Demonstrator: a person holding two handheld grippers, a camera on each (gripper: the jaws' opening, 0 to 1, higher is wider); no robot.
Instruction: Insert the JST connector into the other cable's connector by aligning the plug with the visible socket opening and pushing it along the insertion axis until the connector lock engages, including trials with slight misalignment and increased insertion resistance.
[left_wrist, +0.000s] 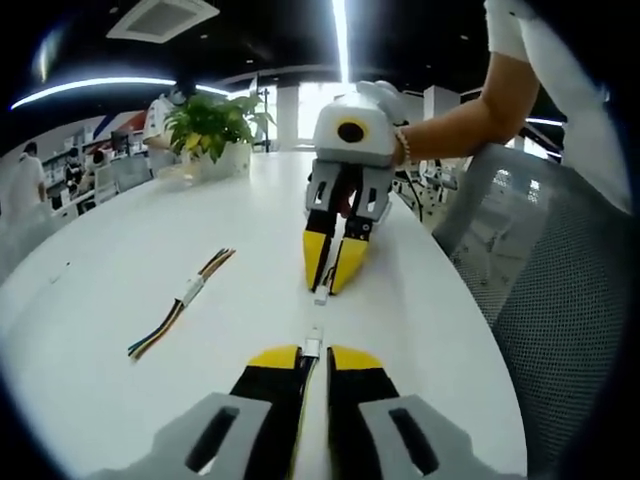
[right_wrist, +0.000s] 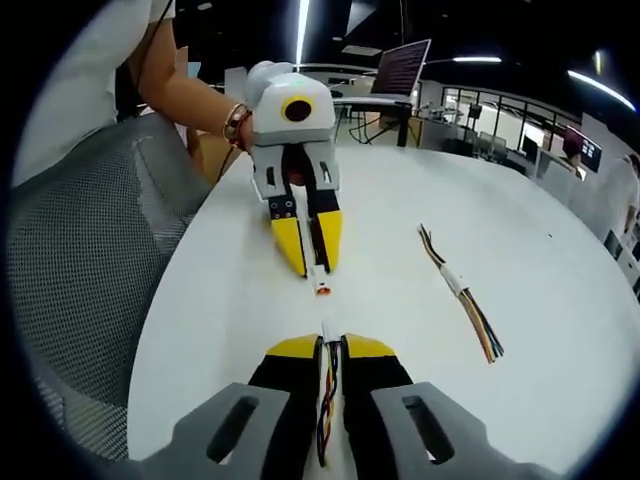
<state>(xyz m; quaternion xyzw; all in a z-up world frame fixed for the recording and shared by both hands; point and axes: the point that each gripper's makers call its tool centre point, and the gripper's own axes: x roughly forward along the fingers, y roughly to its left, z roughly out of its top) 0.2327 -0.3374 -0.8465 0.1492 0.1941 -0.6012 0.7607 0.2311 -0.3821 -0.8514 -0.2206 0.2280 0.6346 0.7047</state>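
In the left gripper view, a spare cable pair (left_wrist: 180, 303) lies already joined on the white table (left_wrist: 120, 250), well off to the left and apart from the work. A potted plant (left_wrist: 213, 125) stands at the table's far edge. At the bottom of this view the left gripper (left_wrist: 314, 352) is pinched narrow on a white connector (left_wrist: 313, 344), whose tip pokes out just past the yellow fingertips (left_wrist: 273, 356). Straight ahead, the right gripper (left_wrist: 329, 290) points back at it, nose down toward the table, clamped on its own white connector (left_wrist: 322, 295). The two connector ends face each other across a short stretch of bare table, near but not touching.

In the right gripper view the same pairing shows from the other side. The right gripper (right_wrist: 328, 342) is closed on a cable with coloured wires (right_wrist: 327, 400) running back between its jaws, its white plug end (right_wrist: 326, 330) just ahead of the tips. The left gripper (right_wrist: 312, 268) holds the mating piece, with an orange-tinted end (right_wrist: 321, 289), aimed at it. A mesh chair (right_wrist: 80, 270) sits at the left.

The two long axes look almost collinear, with perhaps a slight sideways offset. My reading is that the coming move is a straight closing push along that shared line; neither hand looks clearly nearer the gap. Whether the socket opening is turned the right way is too small to tell.
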